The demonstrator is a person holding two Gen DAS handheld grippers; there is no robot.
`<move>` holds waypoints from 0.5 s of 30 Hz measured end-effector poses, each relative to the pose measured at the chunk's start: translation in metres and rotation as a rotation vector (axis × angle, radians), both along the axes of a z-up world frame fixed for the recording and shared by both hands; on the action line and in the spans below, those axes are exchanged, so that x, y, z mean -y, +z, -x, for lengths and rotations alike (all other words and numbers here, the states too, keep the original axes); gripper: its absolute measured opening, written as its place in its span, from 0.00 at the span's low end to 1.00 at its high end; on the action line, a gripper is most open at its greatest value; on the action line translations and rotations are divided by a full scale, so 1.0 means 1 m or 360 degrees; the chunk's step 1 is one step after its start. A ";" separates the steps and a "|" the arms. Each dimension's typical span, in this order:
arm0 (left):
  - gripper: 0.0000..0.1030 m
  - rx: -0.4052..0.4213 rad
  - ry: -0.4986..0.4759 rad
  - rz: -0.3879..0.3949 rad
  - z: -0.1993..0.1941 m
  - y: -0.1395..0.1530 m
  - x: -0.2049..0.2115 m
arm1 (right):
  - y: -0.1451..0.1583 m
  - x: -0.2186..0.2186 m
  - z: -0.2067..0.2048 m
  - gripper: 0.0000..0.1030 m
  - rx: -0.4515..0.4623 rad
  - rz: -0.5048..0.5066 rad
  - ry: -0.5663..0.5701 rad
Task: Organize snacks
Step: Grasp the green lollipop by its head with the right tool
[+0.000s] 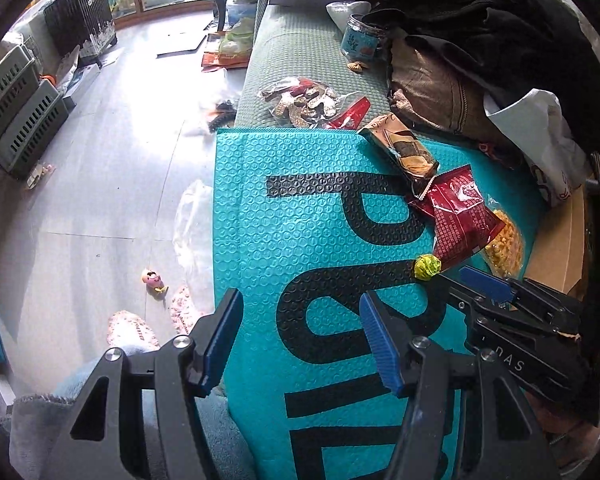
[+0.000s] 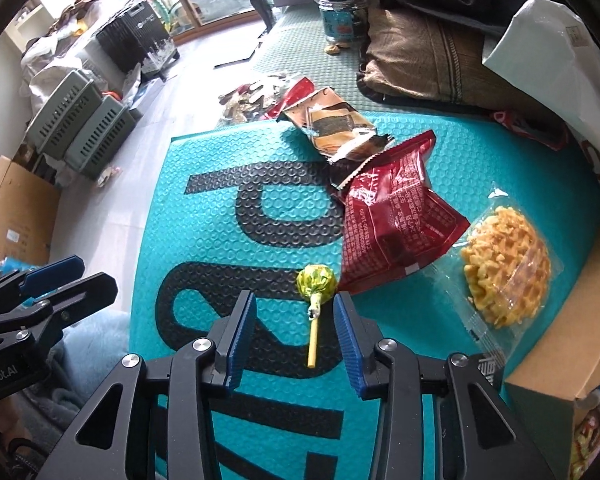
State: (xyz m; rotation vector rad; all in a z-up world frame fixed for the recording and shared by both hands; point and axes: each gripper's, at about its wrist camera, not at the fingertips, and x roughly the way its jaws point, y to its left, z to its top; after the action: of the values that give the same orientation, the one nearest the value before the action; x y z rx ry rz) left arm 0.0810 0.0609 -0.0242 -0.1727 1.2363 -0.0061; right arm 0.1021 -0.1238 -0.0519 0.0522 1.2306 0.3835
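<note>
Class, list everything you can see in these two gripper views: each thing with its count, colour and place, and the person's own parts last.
Mat: one, teal with black letters, under the snacks.
Lollipop: one, green wrapper, yellow stick, on the mat between the right gripper's open jaws.
Red packet: one, dark red, beside the lollipop's head.
Waffle: one, yellow, clear wrap, right of the red packet.
Brown packet: one, brown, far end of the mat.
Jar: one, clear with blue label, on the grey-green cushion.
Crates: two, grey-green, on the floor.
Left gripper: one, black with blue pads, open, empty.
Right gripper: one, same colours.
</note>
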 end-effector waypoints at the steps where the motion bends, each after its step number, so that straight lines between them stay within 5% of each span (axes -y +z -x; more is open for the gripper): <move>1: 0.58 -0.0012 0.0004 -0.0004 -0.002 -0.003 -0.001 | -0.005 0.000 -0.003 0.35 -0.0019 0.0000 -0.0006; 15: 0.58 -0.0075 -0.0021 0.0017 -0.022 -0.020 0.015 | -0.029 0.004 -0.017 0.19 -0.0072 -0.0020 0.0004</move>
State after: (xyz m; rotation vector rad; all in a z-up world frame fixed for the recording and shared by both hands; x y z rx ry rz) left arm 0.1033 0.0458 -0.0442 -0.1746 1.2846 -0.0203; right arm 0.1192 -0.1280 -0.0810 0.0701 1.2732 0.3943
